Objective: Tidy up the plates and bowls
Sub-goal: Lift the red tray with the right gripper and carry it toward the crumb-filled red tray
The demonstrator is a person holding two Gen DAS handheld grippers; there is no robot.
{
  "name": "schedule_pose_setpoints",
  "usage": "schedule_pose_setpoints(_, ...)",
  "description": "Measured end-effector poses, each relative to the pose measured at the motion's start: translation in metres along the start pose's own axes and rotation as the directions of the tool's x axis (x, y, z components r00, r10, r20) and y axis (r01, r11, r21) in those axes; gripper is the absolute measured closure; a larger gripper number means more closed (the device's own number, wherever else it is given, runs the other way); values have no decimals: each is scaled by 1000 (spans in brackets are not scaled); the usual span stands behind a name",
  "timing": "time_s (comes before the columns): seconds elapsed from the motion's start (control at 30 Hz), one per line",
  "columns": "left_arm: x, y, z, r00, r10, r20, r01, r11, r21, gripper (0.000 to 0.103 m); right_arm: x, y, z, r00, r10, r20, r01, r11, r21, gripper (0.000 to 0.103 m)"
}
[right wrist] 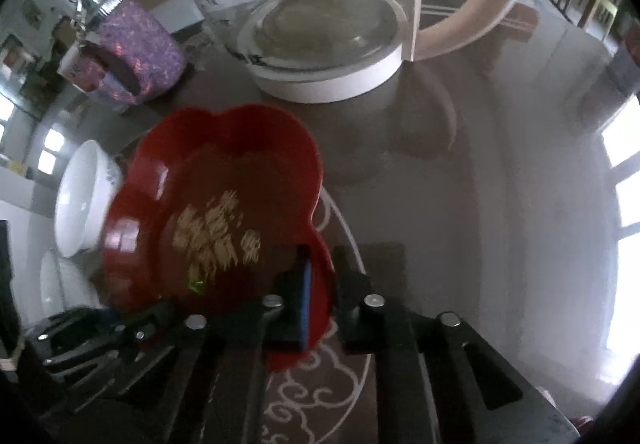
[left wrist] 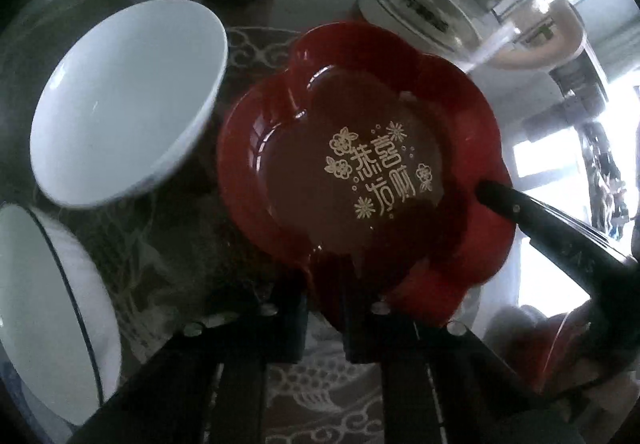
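Both tools grip the red flower-shaped plate: left tool clenched on its near rim at lower centre of frame, right tool clenched on its right edge.

Step in hand, as I judge: lifting it to stack. Next move needs matched, level motion.

Left view alone shows the white plate at lower left beyond the white bowl; right view shows the whole glass kettle.

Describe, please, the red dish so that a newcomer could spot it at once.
Start at the glass kettle on the dark glossy table. Just in front of it sits the red dish, beside a white bowl. It alone is red, flower-shaped with a lobed rim, and carries gold characters inside.
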State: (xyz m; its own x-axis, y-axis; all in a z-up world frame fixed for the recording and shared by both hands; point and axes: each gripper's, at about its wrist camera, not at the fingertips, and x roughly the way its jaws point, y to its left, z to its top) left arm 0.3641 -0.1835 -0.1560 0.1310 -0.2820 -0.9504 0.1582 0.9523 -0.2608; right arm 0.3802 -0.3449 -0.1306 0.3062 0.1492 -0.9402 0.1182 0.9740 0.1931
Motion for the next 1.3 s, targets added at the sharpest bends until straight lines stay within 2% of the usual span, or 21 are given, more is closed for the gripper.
schedule_pose_setpoints(0.17, -12, -10, -40, 1000, -10, 2, 10, 999, 51, 91, -24, 5, -40, 999, -32, -44, 28, 995, -98, 93)
schedule_pose_setpoints(0.37, -26, -15, -99, 1000, 7, -2, -6, 989, 149, 89, -39, -1, -104, 992, 20, -125, -34, 994, -107, 93)
schedule_pose_setpoints(0.4, -30, -15, -106, 999, 33, 19, -36, 986, 164, 87, -40, -1, -111, 991, 21, -129, -35, 994, -107, 89)
schedule_pose_setpoints(0.43, -33, -16, -110, 998, 46, 32, -51, 984, 170, 80, -40, -2, -115, 992, 13, -125, -27, 993, -112, 88)
schedule_pose_setpoints(0.47, -35, -16, -111, 997, 60, 45, -67, 983, 173, 66, -41, -1, -118, 993, 0, -117, -14, 993, -116, 81)
schedule_pose_setpoints(0.5, -38, -14, -113, 996, 68, 53, -76, 983, 168, 57, -42, -2, -118, 994, -10, -108, -2, 994, -111, 72)
schedule_pose_setpoints(0.53, -42, -11, -112, 995, 71, 66, -80, 984, 157, 49, -42, -3, -118, 995, -13, -94, 4, 995, -97, 51)
schedule_pose_setpoints(0.57, -47, -4, -110, 994, 74, 84, -86, 986, 145, 48, -44, -4, -119, 997, -12, -74, 5, 996, -84, 42)
schedule_pose_setpoints(0.7, -43, 8, -101, 992, 90, 89, -99, 990, 97, 49, -36, 2, -114, 999, -25, -23, 24, 998, -59, 45)
schedule_pose_setpoints(0.73, -40, 17, -99, 993, 88, 83, -95, 992, 86, 60, -31, 2, -113, 999, -28, -24, 27, 999, -45, 47)
schedule_pose_setpoints(0.77, -38, 20, -99, 996, 52, 70, -58, 995, 76, 78, -26, 2, -113, 999, -23, -29, 22, 999, -33, 65)
schedule_pose_setpoints(0.8, -41, 22, -104, 998, 14, 64, -18, 997, 68, 85, -22, 1, -114, 999, -7, -46, 6, 1000, -15, 84)
schedule_pose_setpoints(0.87, -43, 20, -104, 997, 32, 74, -36, 997, 62, 87, -23, 2, -120, 999, 34, -35, -33, 999, 23, 93)
schedule_pose_setpoints(0.93, -49, 11, -110, 993, 55, 102, -63, 995, 82, 87, -36, 11, -128, 1000, 9, 5, -9, 1000, -7, 93)
schedule_pose_setpoints(1.0, -67, 4, -119, 991, 42, 128, -55, 993, 104, 87, -53, 17, -135, 999, 10, 47, -9, 1000, -22, 93)
schedule_pose_setpoints(1.13, -117, -24, -129, 982, -24, 190, -10, 985, 173, 86, -109, 7, -146, 990, 32, 141, -32, 999, -3, 93)
schedule_pose_setpoints(1.23, -155, -59, -139, 971, -81, 225, 22, 967, 252, 86, -160, -14, -157, 979, 39, 201, -46, 999, 27, 93)
schedule_pose_setpoints(1.3, -168, -86, -145, 966, -139, 220, 66, 949, 309, 86, -191, -32, -166, 971, 18, 239, -32, 998, 54, 93)
